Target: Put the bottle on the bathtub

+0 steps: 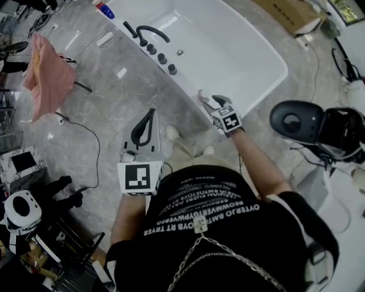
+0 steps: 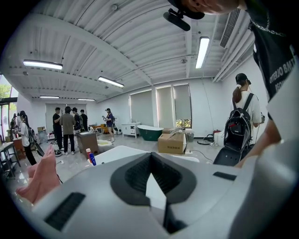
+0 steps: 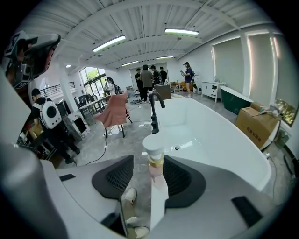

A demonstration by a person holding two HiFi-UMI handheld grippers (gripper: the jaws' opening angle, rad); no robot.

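Note:
A small bottle [image 3: 153,156] with a white cap and a pale pink body stands upright on the near rim of the white bathtub [image 1: 268,63]. My right gripper [image 3: 150,170] is open, with a dark pad on either side of the bottle and a small gap on the left. In the head view the right gripper [image 1: 206,98] sits at the tub's near edge and mostly hides the bottle. My left gripper [image 1: 151,112] hangs over the floor to the left of the tub, shut and holding nothing. In its own view the left gripper [image 2: 150,172] points level across the room.
A black faucet [image 1: 149,33] and knobs line the tub's left rim. Red and blue bottles [image 1: 104,8] stand at its far corner. A pink towel [image 1: 48,71] hangs on a stand at left. A dark toilet [image 1: 296,121] is at right, and a cardboard box [image 1: 291,14] lies beyond the tub. Cables cross the floor.

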